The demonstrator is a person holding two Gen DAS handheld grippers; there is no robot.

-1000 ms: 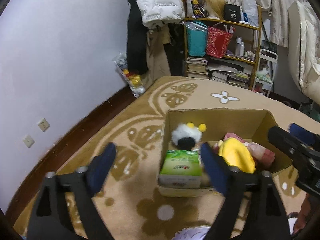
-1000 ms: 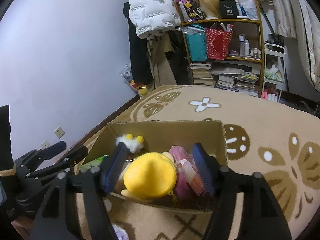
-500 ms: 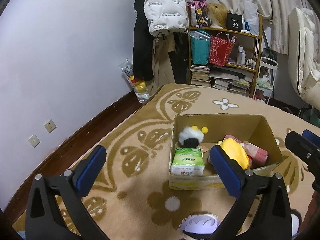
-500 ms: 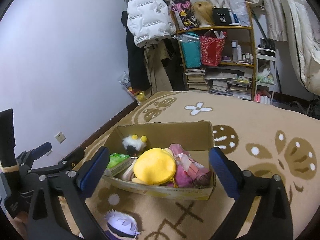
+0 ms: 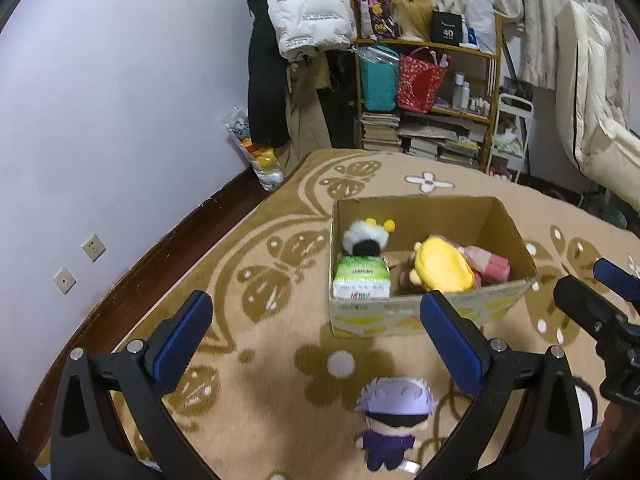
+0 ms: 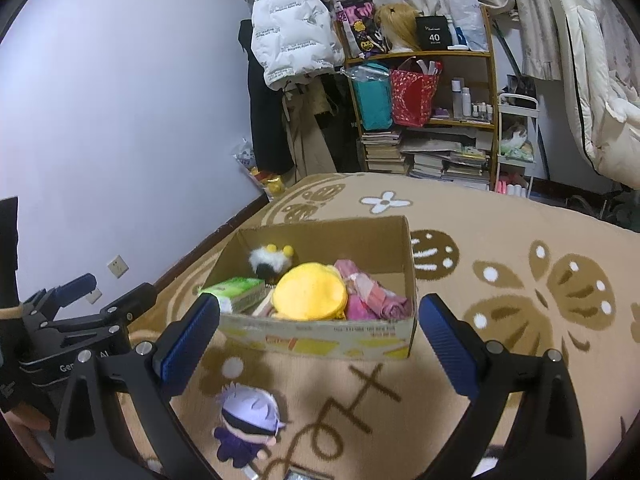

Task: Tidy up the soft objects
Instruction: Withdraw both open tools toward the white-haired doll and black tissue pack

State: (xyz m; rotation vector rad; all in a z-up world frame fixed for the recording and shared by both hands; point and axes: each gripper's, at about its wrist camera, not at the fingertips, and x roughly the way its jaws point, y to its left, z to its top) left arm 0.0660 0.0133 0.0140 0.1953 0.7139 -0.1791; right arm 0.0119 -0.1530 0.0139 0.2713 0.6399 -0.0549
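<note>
A cardboard box [image 5: 416, 316] [image 6: 320, 340] stands on the patterned carpet. Inside lie a green tissue pack [image 5: 362, 278] [image 6: 234, 289], a white and black fluffy toy [image 5: 366, 236] [image 6: 270, 262], a yellow plush [image 5: 440, 266] [image 6: 310, 292] and a pink soft bundle [image 5: 486, 264] [image 6: 368, 298]. A small doll with pale purple hair [image 5: 394, 420] [image 6: 248, 420] lies on the carpet in front of the box. My left gripper [image 5: 316, 336] and my right gripper [image 6: 320, 328] both hang open and empty, short of the box and above the doll.
A wall with sockets [image 5: 94, 247] runs along the left. Behind the box stand a cluttered shelf [image 5: 428, 92] with bags and books, hanging coats [image 5: 308, 12] and a bag of toys [image 5: 260, 156]. Bedding [image 5: 592, 112] hangs at the right.
Both grippers drew back and up from the box. The right jaws, which straddled the yellow plush, have spread wide and hold nothing. The purple-haired doll has come into view.
</note>
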